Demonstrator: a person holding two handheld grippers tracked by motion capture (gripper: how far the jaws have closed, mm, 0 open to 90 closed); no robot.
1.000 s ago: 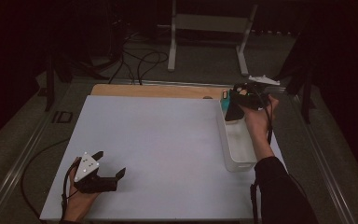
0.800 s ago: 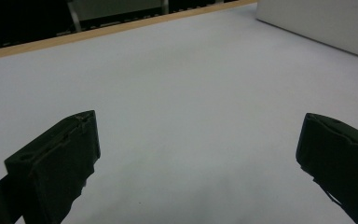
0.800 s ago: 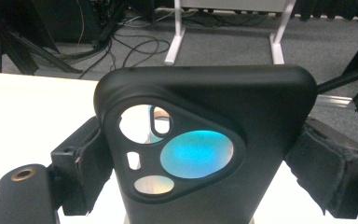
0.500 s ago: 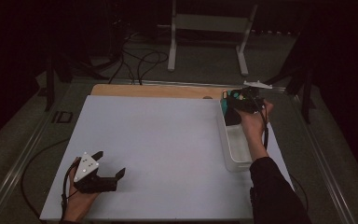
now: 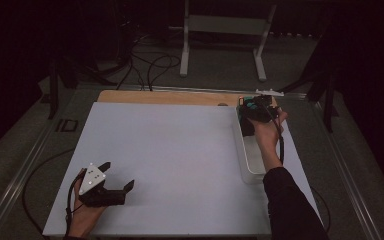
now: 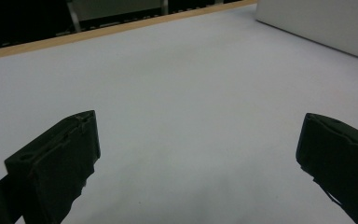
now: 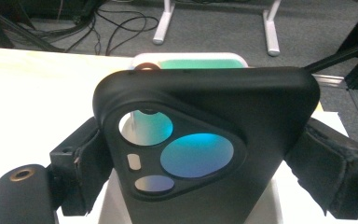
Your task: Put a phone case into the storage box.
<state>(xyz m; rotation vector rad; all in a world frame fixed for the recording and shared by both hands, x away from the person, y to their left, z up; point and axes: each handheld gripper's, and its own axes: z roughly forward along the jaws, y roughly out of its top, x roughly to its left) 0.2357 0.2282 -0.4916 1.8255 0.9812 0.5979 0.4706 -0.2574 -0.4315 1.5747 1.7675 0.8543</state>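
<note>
over the far end of the white tray [image 5: 245,165], the right gripper [image 5: 254,111] clamps a black phone case [image 7: 205,144], lifted but not yet placed. the left gripper [image 5: 112,187] rests wide open, idle.

- A white table top [image 5: 170,150] with a wooden strip [image 5: 155,97] along its far edge.
- Grey carpet floor [image 5: 220,55], dimly lit.
- A white metal stand [image 5: 225,35] behind the table.
- Black cables [image 5: 150,62], possibly several, on the floor.
</note>
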